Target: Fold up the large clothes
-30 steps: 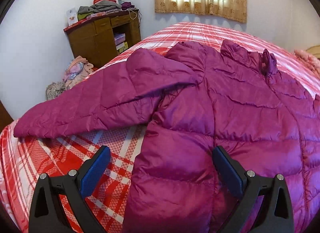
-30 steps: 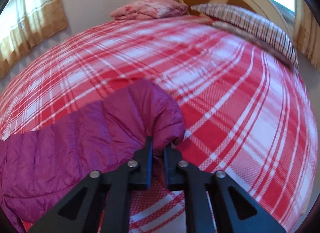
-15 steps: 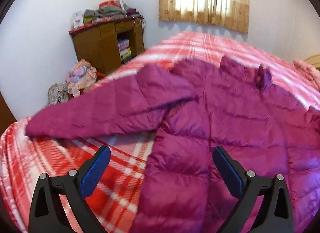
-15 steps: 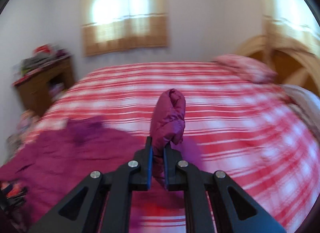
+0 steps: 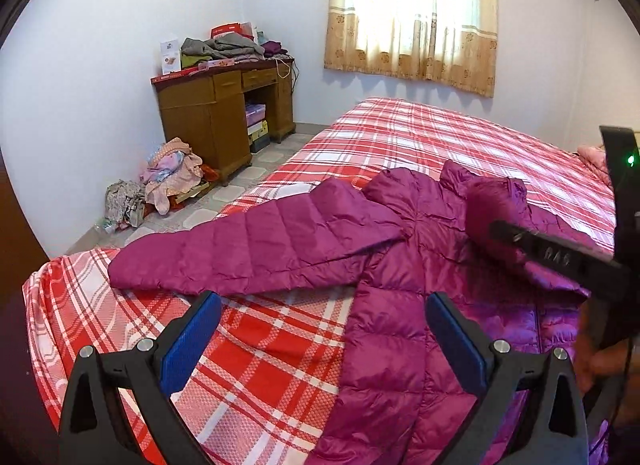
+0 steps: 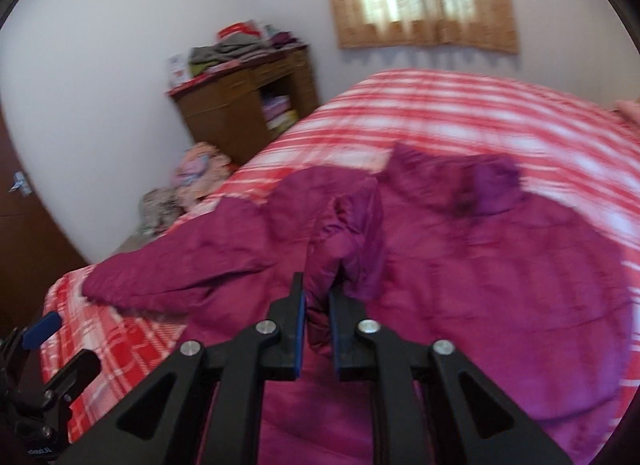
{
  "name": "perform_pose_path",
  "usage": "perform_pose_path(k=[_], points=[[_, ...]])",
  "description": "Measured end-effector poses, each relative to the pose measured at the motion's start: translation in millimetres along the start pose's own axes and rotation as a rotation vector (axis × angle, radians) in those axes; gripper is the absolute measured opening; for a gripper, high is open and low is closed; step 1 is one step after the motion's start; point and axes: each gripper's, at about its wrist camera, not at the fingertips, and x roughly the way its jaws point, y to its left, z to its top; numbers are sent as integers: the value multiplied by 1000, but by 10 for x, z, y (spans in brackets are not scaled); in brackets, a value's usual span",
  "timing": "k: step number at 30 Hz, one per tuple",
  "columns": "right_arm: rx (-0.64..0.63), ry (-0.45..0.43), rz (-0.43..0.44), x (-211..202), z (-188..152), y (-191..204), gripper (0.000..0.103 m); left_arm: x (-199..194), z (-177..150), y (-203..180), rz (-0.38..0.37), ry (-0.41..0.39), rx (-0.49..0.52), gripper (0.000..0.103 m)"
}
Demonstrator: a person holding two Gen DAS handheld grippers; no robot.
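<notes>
A magenta quilted puffer jacket [image 5: 404,277] lies spread on the red plaid bed [image 5: 256,349]. Its left sleeve [image 5: 256,249] stretches flat toward the bed's left corner. My left gripper [image 5: 320,329] is open and empty, above the bedsheet and the jacket's lower left edge. My right gripper [image 6: 318,301] is shut on the cuff of the right sleeve [image 6: 348,241], held up over the jacket's body [image 6: 500,289]. In the left wrist view the right gripper [image 5: 496,229] and the lifted sleeve [image 5: 492,205] show at the right.
A wooden desk [image 5: 224,113] piled with clothes stands against the far wall. A heap of clothes [image 5: 168,177] lies on the tiled floor beside it. A curtained window [image 5: 412,13] is behind the bed. A pink pillow [image 5: 592,155] lies at the far right.
My right gripper has carried the right sleeve cuff up and leftward across over the jacket's body. My left gripper has risen and pulled back a little, still open.
</notes>
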Motion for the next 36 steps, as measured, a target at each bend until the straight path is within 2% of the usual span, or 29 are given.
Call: perform_pose_path(k=[2,3,4,6,7,8,10,11,13,15,19,21,23,26,29,36], points=[[10,32,46,7,-48,10,46,56,-3,-23,-6,15,1,102],[21,31,63,-34,-54,42,62,91,-5,-49,-12,24,4,102],[29,15,78,-83,-39,41,68,119,-5,-78,-15,30,9,102],[20,-50,85,-348,-33,-55,67,156,4,-163,-20,33,29,102],[6,-65,56,-451,-29,-104,60,175,15,-214,-20,31,42,102],[-9,-75,19,-546,-22,-160,41,191,28,-261,-17,30,51,102],[-32,-65,-58,-626,25,-314,24,243,97,-405,-29,28,67,102],[-37,-53,-137,-681,13,-477,24,267,140,-484,-40,24,76,102],[-16,-53,-239,-727,-14,-720,24,333,242,-669,-32,10,100,102],[93,-49,-331,-776,-93,-1135,26,433,335,-842,-17,-6,112,102],[230,-35,-405,-783,-218,-1605,26,775,440,-1158,15,23,111,102],[290,-9,-394,-754,-333,-1777,26,960,419,-1284,41,46,115,102],[349,26,-338,-688,-466,-1891,26,1132,360,-1342,93,73,128,102],[328,40,-328,-549,-611,-1843,26,1378,217,-1363,161,121,153,102],[326,25,-321,-577,-633,-1827,26,1511,60,-1345,174,138,158,102],[354,2,-293,-564,-663,-1899,26,1608,2,-1432,220,148,206,102]])
